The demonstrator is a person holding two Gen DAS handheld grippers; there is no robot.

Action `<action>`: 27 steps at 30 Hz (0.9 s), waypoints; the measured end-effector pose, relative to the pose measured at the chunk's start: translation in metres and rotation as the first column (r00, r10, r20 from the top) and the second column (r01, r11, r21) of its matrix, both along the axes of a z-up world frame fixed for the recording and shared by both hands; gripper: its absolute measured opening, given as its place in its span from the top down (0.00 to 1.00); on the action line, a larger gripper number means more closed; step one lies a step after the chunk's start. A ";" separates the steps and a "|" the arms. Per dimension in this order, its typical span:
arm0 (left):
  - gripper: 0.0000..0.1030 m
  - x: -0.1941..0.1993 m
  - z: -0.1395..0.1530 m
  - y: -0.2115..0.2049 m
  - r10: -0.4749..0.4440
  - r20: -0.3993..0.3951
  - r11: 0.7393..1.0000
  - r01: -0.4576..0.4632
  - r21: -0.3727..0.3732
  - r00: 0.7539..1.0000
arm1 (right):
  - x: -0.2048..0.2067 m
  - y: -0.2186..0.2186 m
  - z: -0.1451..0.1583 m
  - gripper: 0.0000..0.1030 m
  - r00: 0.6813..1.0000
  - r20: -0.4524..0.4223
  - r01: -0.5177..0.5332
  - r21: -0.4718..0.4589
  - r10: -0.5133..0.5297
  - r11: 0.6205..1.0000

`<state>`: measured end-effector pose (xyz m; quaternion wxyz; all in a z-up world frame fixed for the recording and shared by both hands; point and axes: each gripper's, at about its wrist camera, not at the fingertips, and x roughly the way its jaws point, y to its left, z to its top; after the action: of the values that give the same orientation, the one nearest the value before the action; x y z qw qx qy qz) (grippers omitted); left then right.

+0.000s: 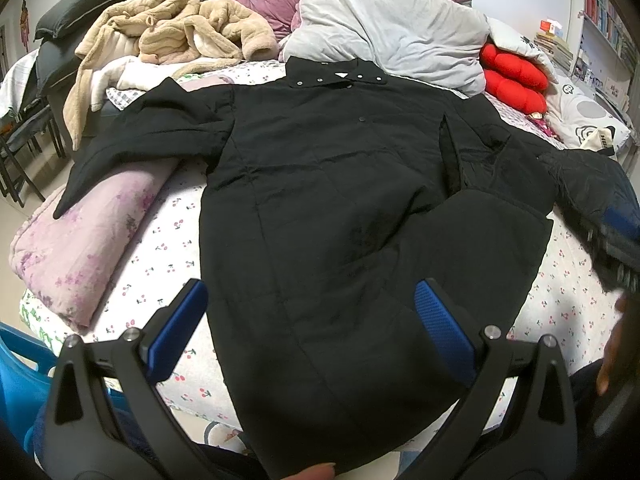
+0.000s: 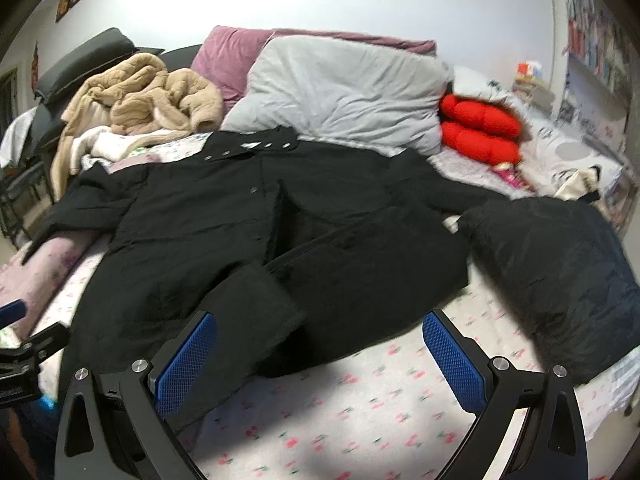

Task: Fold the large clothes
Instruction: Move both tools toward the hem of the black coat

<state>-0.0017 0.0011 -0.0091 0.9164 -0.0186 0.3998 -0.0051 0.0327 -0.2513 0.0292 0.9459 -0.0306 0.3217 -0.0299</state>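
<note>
Left wrist view: a bed (image 1: 168, 240) in cherry-print sheet carries the black coat (image 1: 320, 184) spread flat, collar toward 12 o'clock. The left tool (image 1: 312, 312) hangs wide open over its hem, gripping nothing.

Right wrist view: the right tool (image 2: 320, 344) gapes equally wide, empty, coat at 11 o'clock.

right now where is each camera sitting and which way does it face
Left wrist: on the left gripper at the bed's foot, looking up the black coat toward its collar; open blue fingers show.
Right wrist: on the right gripper, further right, facing the coat's folded sleeve; open fingers show.
Shared: coat, grey pillow, red cushion.
</note>
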 end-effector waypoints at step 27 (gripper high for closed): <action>0.00 0.006 -0.011 -0.007 -0.118 -0.067 0.992 0.114 -0.055 0.991 | 0.203 -0.049 -0.062 0.00 0.904 -0.244 0.278 -0.292 -0.352 0.915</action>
<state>0.0040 -0.0057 -0.0199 0.8991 -0.0186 0.4319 -0.0680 0.2358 -0.3006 -0.0327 0.8591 -0.1009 0.4516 -0.2188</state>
